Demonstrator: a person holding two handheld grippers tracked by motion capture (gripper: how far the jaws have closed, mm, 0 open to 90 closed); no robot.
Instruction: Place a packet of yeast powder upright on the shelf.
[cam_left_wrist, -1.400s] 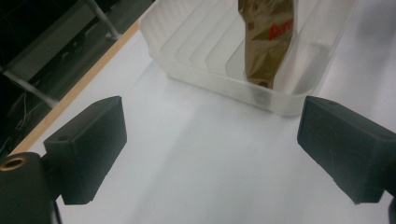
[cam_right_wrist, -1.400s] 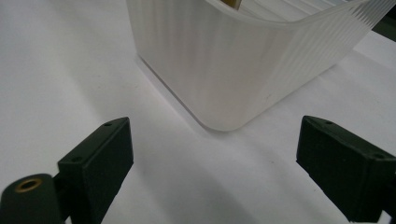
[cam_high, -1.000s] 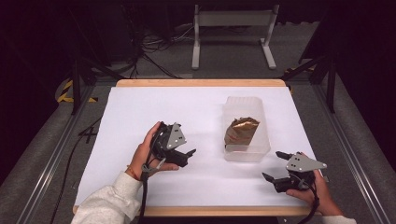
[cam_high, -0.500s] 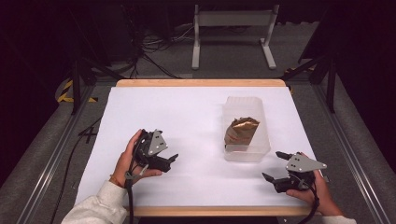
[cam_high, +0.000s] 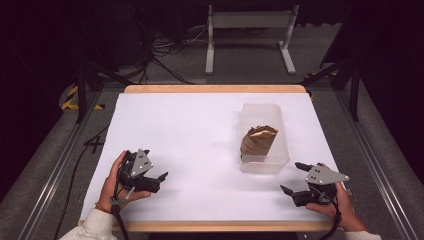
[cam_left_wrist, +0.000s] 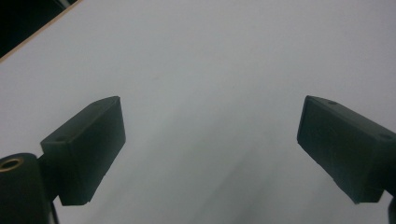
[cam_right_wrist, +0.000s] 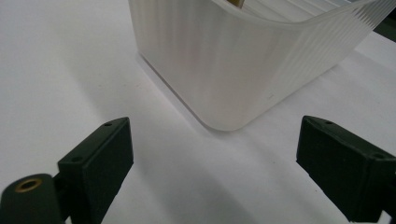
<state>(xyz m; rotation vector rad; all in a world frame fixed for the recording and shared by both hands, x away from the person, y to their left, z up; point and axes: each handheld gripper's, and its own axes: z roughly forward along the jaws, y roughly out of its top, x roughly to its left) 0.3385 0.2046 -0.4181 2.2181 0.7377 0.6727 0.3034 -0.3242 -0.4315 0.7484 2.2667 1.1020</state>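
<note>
From the high view, toward 1 o'clock of the worktop (cam_high: 200, 130): translucent ribbed bin (cam_high: 263, 137), long axis running 12 to 6, crumpled bronze foil packet (cam_high: 257, 141) lying inside it, slightly tilted. Right gripper (cam_high: 296, 179) at about 5 o'clock of the bin, near its near-right corner but apart from it, jaws spread, nothing between them, pointing toward 10 o'clock. Left gripper (cam_high: 161, 179) well apart at 8 o'clock of the bin, low on the worktop, tips aimed toward 3 o'clock, cupped from the side by the left hand (cam_high: 114, 181). Right hand (cam_high: 336, 204) wrapped under its tool, wrist near the front edge. Clearly nearer to the bin: the right side.

Along the left gripper's own view: both black jaws wide apart, released, bare white worktop (cam_left_wrist: 210, 93) ahead, one dark corner beyond the wooden edge at upper left.

Along the right gripper's own view: jaws likewise released and empty, rounded corner of the bin (cam_right_wrist: 229, 79) dead ahead at 12 o'clock, just beyond the tips, not touching. Sliver of the packet (cam_right_wrist: 235, 3) peeking over the rim. Likely calls for a short advance forward and up over the wall to reach the contents.
</note>
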